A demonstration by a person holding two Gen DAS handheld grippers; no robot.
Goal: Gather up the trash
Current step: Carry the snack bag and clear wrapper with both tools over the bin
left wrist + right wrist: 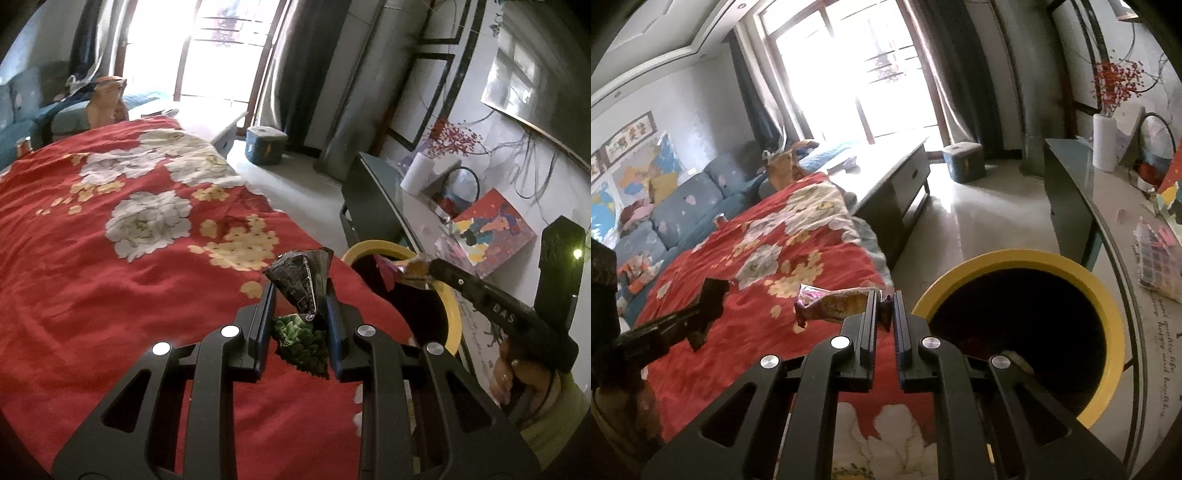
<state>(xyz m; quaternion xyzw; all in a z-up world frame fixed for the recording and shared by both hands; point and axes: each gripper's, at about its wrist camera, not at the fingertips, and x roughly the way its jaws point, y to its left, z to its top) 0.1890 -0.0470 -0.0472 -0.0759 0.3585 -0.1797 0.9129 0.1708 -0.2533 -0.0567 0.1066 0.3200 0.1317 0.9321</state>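
My left gripper is shut on a crumpled dark snack bag with green print, held above the red flowered blanket. To its right the yellow-rimmed bin stands beside the blanket's edge. My right gripper is shut on a tan and pink snack wrapper, which sticks out to the left, just left of the bin. In the left wrist view the right gripper holds that wrapper over the bin's rim. The left gripper with its dark bag shows at the left of the right wrist view.
A dark side table with a white roll, a colourful box and a plastic organiser runs along the right wall. A low cabinet, a blue box and a blue sofa lie beyond the blanket.
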